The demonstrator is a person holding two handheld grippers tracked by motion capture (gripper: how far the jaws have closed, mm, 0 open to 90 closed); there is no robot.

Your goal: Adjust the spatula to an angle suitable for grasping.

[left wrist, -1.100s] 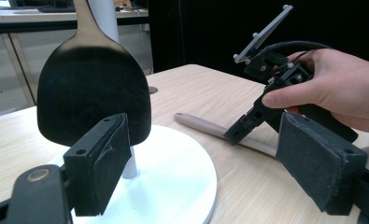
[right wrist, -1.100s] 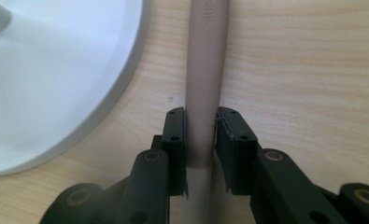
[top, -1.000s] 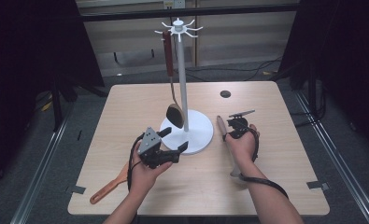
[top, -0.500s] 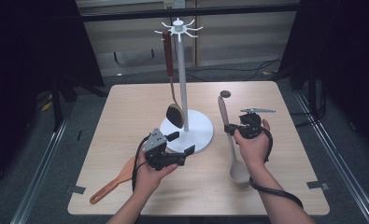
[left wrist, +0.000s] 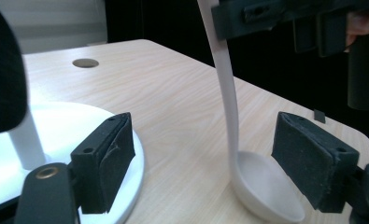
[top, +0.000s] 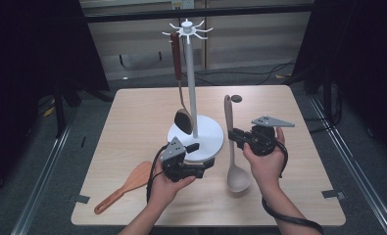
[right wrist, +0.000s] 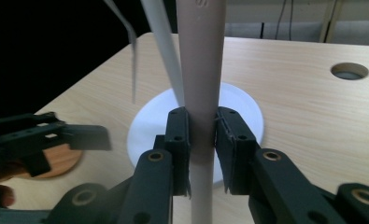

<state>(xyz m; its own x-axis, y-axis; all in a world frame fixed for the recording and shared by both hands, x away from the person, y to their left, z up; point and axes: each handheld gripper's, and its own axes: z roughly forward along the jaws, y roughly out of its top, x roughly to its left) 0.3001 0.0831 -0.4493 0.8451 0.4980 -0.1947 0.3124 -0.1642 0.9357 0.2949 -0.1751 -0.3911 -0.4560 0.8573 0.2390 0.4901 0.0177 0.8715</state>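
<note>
Since the earlier frame the beige ladle (top: pixel 231 147) has been lifted from lying flat on the worktop (top: pixel 299 196) to standing nearly upright, handle up, and the right tongs (top: pixel 235 137) have risen with it; the left tongs (top: pixel 201 156) have shifted slightly toward the near side. Right tongs are clamped on the ladle handle at about mid-length, both pads pressed to it as seen in the right gripper view (right wrist: pixel 201 149). Ladle bowl hangs low at the near right of the worktop; whether it touches the surface cannot be told from the high view, while the left gripper view shows the bowl (left wrist: pixel 266 186) at or just above the wood. Left tongs stand wide apart and grip nothing; in the left gripper view the ladle's lower handle and bowl lie between the two pads without contact. Just left of the ladle stands a white utensil stand (top: pixel 191 88), its round base (top: pixel 208 134) on the worktop centre, with a dark-handled spoon (top: pixel 180 98) hanging from a top hook. A wooden spatula (top: pixel 125 188) lies flat at the near left. A small round hole (top: pixel 236 98) marks the far side of the worktop.
</note>
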